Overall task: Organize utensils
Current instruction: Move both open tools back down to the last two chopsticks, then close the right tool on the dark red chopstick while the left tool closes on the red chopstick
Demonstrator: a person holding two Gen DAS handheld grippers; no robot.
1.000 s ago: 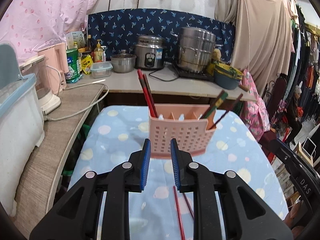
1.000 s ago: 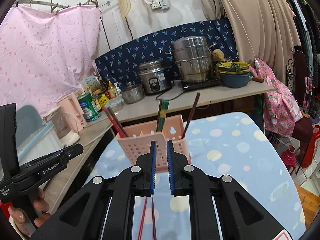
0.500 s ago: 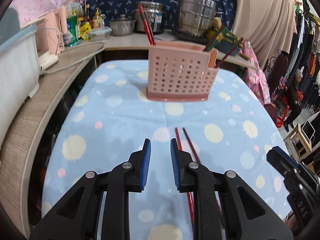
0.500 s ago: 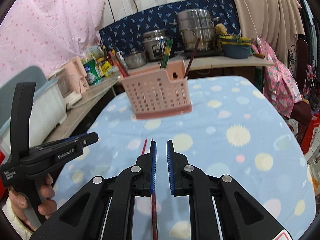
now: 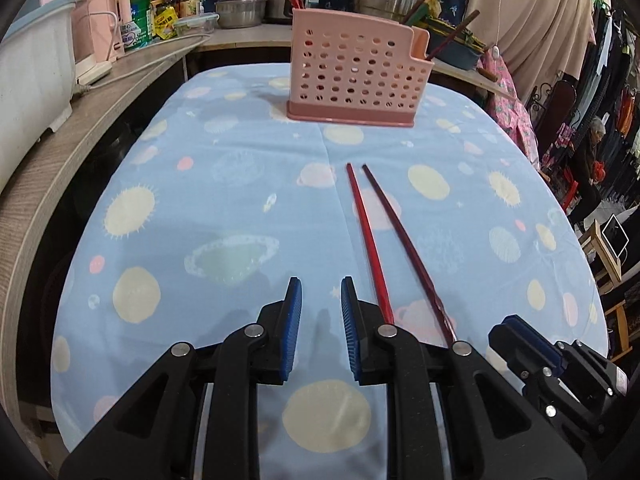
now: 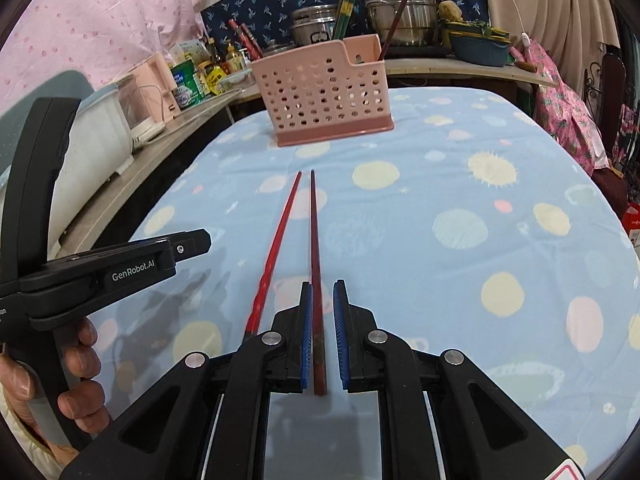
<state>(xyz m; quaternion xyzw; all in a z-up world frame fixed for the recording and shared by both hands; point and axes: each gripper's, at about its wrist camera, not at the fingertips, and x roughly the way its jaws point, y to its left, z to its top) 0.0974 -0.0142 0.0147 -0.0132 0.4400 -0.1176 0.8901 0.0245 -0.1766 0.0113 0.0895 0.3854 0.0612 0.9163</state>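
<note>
Both views sit low over the table (image 5: 240, 208), each looking forward and downward along its own hand-held gripper. The left wrist view looks over the left hand-held gripper (image 5: 320, 300) toward the pink utensil holder (image 5: 356, 68) at the far end, with the right hand-held gripper (image 5: 516, 332) entering at lower right. The right wrist view looks over its own fingers from slightly further right, and the left hand-held gripper shows at its left edge. Both share the blue tablecloth, the two chopsticks (image 5: 372, 236) and the holder.
</note>
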